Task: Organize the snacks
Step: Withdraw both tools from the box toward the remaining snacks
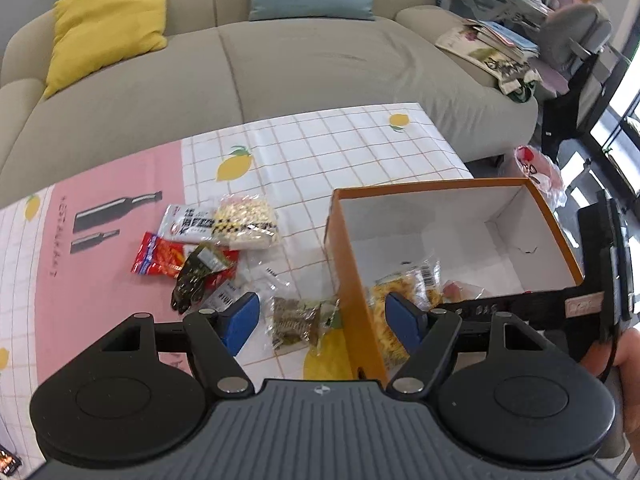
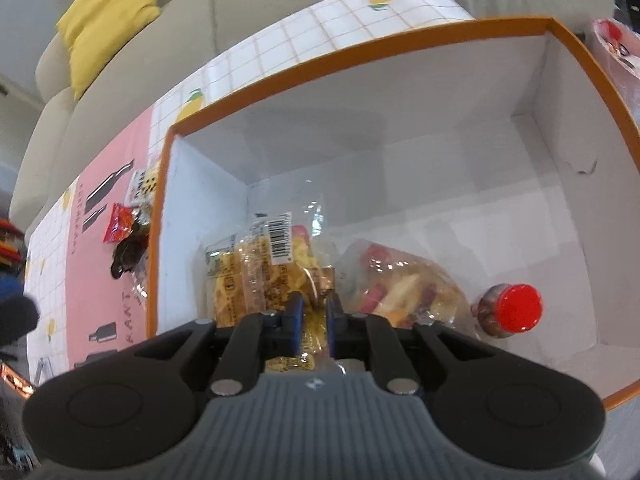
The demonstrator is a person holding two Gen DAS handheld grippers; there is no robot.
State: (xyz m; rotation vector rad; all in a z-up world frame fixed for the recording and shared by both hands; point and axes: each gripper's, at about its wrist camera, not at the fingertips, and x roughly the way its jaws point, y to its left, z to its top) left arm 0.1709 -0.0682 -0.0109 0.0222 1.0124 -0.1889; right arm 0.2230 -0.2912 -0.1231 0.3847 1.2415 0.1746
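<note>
Fingers of our right gripper (image 2: 313, 314) are clenched on the yellow noodle packet (image 2: 256, 276), which lies inside the orange box (image 2: 360, 62), its long axis running straight ahead of the pads; that hand reaches down over the near wall. Just right of it sit a clear snack bag (image 2: 400, 280) and a red-capped bottle (image 2: 516, 308). Our left gripper (image 1: 320, 322) hangs released above the surface (image 1: 320, 148), a green packet (image 1: 294, 320) directly between its fingers, the remaining pile (image 1: 208, 240) farther ahead-left. We judge left nearer the next pick.

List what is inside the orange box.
Inside the orange box: a yellow noodle snack bag pinched by the right gripper, a clear mixed-snack bag, a red-capped bottle. Anything beneath the bags is hidden.
</note>
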